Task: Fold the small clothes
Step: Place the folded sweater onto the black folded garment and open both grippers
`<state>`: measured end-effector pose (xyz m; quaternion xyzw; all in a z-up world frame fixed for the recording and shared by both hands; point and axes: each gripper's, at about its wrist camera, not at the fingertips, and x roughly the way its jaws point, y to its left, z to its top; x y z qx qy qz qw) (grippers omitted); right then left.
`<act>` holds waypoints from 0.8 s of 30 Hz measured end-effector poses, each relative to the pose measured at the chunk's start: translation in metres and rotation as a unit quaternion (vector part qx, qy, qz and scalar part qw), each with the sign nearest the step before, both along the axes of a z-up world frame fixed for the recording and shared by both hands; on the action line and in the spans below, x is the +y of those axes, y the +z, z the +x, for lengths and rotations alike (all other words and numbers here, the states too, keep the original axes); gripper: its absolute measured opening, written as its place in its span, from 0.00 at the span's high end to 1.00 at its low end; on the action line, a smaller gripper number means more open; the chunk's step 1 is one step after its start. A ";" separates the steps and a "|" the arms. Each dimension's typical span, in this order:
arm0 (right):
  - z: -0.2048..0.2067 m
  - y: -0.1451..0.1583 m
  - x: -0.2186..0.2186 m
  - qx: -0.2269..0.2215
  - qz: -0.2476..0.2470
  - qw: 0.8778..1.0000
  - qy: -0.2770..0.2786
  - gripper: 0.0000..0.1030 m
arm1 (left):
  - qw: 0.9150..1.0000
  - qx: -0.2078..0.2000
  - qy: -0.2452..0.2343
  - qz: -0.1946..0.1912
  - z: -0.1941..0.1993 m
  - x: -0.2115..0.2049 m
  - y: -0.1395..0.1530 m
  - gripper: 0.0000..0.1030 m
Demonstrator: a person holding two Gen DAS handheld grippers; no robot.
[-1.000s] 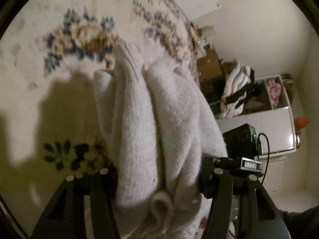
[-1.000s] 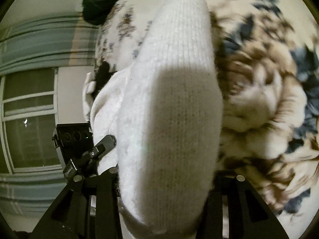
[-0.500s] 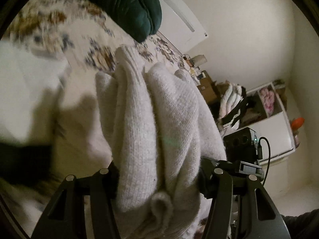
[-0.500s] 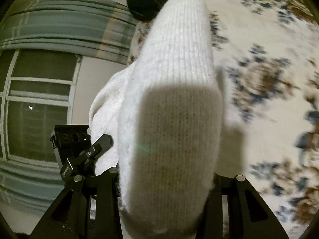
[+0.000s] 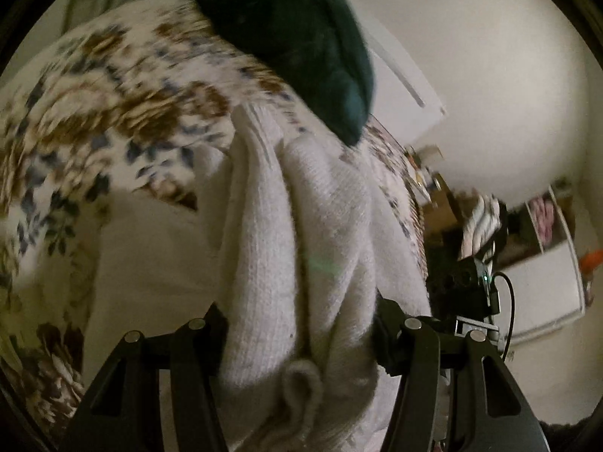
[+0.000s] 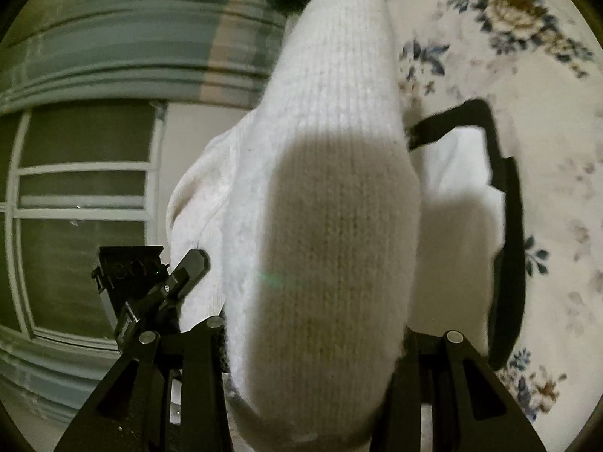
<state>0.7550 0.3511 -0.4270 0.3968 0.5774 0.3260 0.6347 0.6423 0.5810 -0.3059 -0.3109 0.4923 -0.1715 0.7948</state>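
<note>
A white knit garment [image 5: 301,248] hangs bunched between both grippers, held up above a floral bedspread [image 5: 94,105]. My left gripper [image 5: 301,335] is shut on one bunched end of it. My right gripper [image 6: 312,342] is shut on the other end [image 6: 331,196], which fills the middle of the right wrist view. The left gripper's body [image 6: 150,282] shows at the lower left of the right wrist view. A white garment with black trim [image 6: 471,173] lies flat on the bedspread [image 6: 546,75] to the right.
A dark green garment [image 5: 301,45] lies heaped at the far side of the bed. Beyond the bed's right edge are cardboard boxes, a clothes pile [image 5: 482,222] and a white shelf unit [image 5: 546,278]. A window [image 6: 75,203] and striped curtain are at left.
Both grippers have lifted and tilted up with the white knit garment. The green garment and the black-trimmed white garment have come into view. The grips are unchanged.
</note>
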 end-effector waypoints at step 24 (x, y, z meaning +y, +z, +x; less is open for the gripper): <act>-0.048 0.010 0.024 -0.062 -0.316 0.946 0.035 0.00 | 0.981 0.034 0.068 0.178 -0.063 -0.007 -0.007 0.37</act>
